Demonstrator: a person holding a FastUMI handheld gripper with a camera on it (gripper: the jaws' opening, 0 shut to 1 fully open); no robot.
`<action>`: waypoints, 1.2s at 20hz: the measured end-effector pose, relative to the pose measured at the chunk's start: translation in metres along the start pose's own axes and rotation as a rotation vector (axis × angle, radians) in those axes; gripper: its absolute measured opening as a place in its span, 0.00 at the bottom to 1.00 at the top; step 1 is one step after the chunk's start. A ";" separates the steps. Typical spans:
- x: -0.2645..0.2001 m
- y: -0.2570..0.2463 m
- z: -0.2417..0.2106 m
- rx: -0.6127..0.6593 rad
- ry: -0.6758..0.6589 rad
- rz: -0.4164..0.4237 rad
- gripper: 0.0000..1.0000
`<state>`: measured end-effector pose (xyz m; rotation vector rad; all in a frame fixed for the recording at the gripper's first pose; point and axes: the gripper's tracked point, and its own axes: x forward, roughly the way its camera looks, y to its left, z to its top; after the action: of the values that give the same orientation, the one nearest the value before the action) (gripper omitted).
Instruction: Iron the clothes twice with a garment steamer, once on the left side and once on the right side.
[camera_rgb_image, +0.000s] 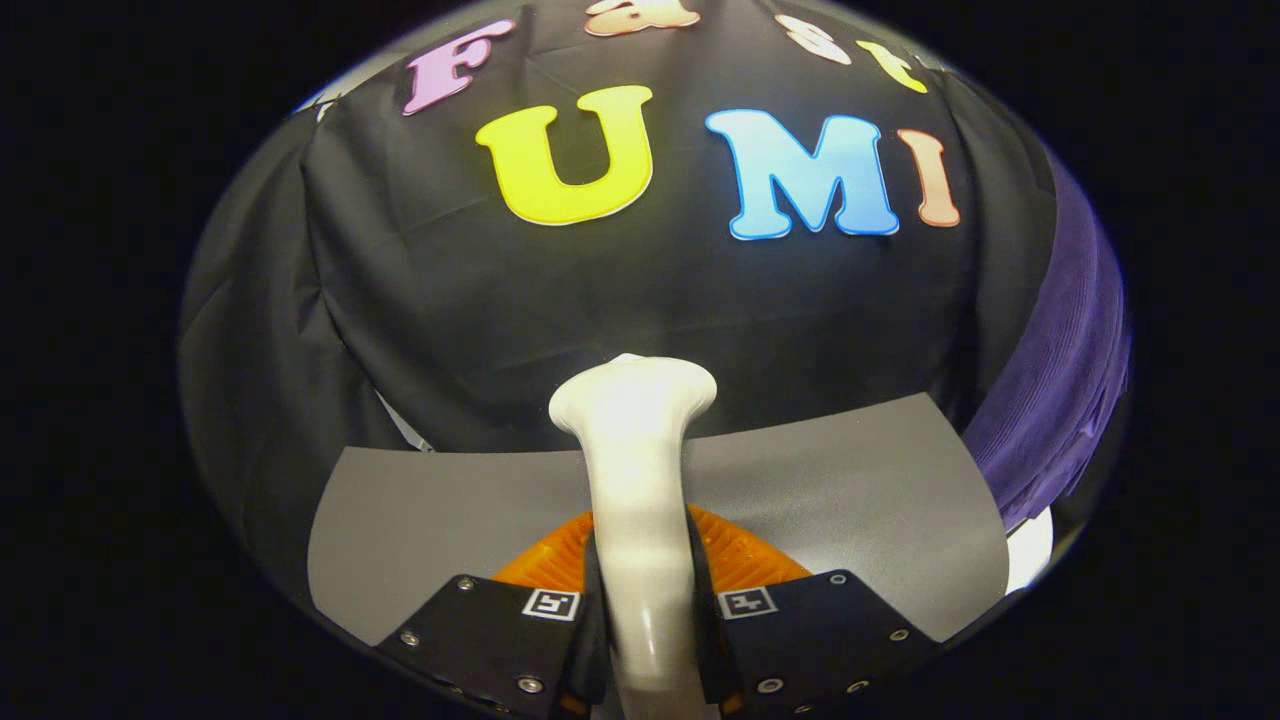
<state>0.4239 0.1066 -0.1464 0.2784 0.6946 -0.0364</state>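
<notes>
The gripper (645, 640) is clamping the white garment steamer (635, 470) over the grey mat (850, 480); next, carrying it right to the purple garment (1060, 400).

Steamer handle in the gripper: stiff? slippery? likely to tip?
The steamer looks like rigid, glossy plastic, so probably stiff but slick between the gripper fingers. Its flared head extends well beyond them, so it may pivot if pushed.

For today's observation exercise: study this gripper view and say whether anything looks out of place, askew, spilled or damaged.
Nothing stands out. The gripper is shut on the white garment steamer, which stands upright between its fingers. The grey mat lies flat beyond them, and the purple garment hangs off to the right, with no spill or damage visible.
</notes>
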 end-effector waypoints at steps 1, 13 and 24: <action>-0.004 -0.001 0.001 -0.010 -0.010 -0.006 0.36; -0.102 -0.058 0.033 0.016 -0.290 -0.080 0.35; -0.265 -0.178 0.054 0.008 -0.484 -0.094 0.35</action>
<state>0.2316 -0.0946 0.0192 0.2321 0.2255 -0.1899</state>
